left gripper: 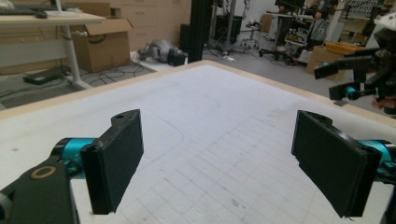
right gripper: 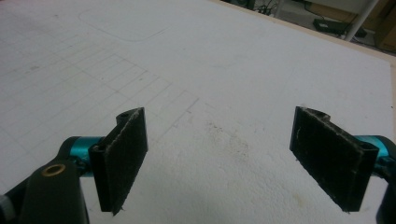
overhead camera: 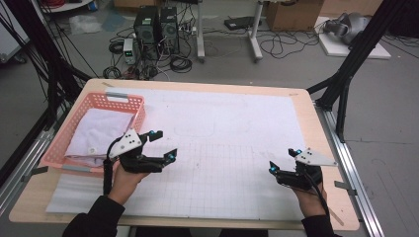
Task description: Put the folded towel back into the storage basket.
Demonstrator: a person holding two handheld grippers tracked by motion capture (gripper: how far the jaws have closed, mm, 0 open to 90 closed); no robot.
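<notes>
Folded white cloth [overhead camera: 99,131] lies in the pink basket [overhead camera: 129,101], long axis apparently near-to-far, its near edge hidden behind the left gripper [overhead camera: 163,145]. Left gripper and right gripper [overhead camera: 282,160] both hold their jaws wide apart, empty.

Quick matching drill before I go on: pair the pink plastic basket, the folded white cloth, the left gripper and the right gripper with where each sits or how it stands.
1 pink plastic basket
2 folded white cloth
3 left gripper
4 right gripper

a open, near the table's right edge
b lies inside the basket
c open, right beside the basket
d stands on the table's left side

Pairs: 1-d, 2-b, 3-c, 4-a
</notes>
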